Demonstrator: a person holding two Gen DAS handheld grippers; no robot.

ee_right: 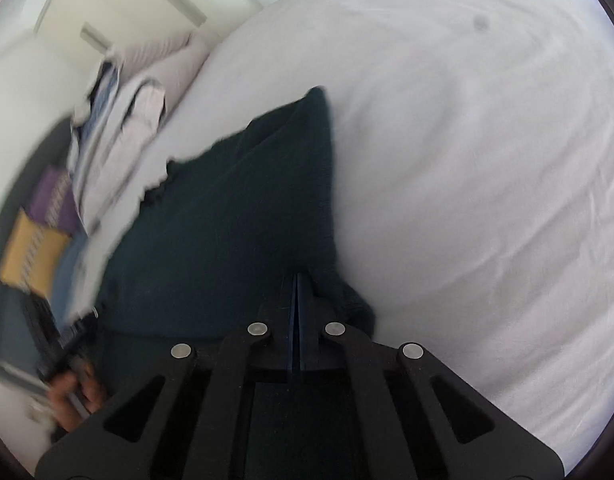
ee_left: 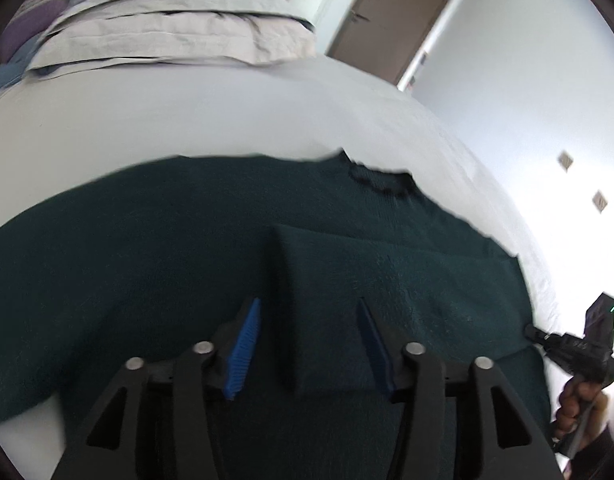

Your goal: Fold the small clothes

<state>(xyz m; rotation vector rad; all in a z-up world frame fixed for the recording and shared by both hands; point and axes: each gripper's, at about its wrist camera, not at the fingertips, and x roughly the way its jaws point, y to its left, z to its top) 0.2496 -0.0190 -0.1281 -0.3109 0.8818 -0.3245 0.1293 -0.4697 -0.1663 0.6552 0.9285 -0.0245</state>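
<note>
On white bed (ee_right: 487,160): dark green sweater (ee_left: 147,240) half folded, left gripper (ee_left: 307,344) parted over folded flap, likely just released; right gripper (ee_right: 298,312) clenched, seemingly empty.

dark green sweater (ee_left: 187,240), white sheet (ee_left: 187,120)

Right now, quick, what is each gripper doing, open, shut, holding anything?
Left gripper: open, jaws apart over the dark green sweater, gripping nothing.
Right gripper: shut at the sweater's edge; whether cloth is pinched cannot be told.
</note>
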